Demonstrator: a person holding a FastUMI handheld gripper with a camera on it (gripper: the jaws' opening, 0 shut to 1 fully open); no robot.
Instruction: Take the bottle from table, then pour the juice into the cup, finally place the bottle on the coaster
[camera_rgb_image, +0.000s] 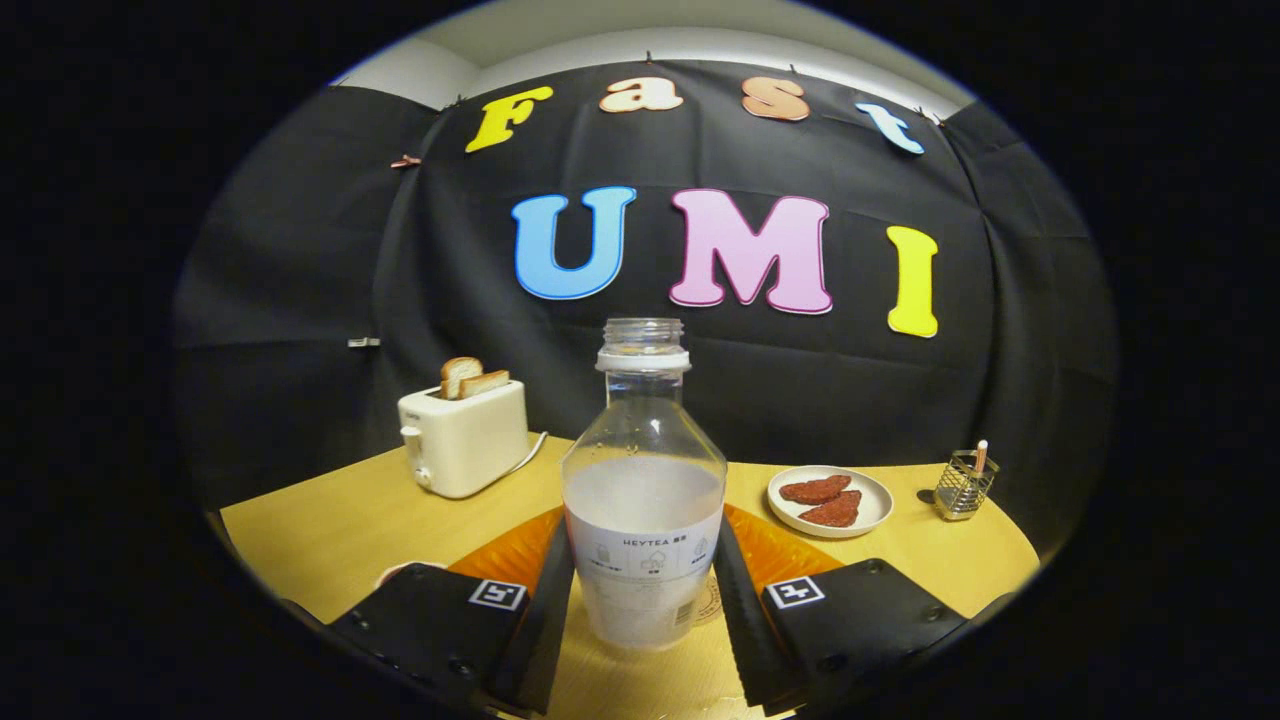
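Bottle dead ahead, upright and uncapped, cloudy juice about halfway up, standing between my fingers. My gripper sits level with the wooden table, the fingers flanking the label on either side; whether they press the plastic or just brush it I cannot tell. An orange mat fans out behind the bottle, and a round coaster peeks from beside its base. Beyond: white toaster with bread, plate of red patties, wire holder.
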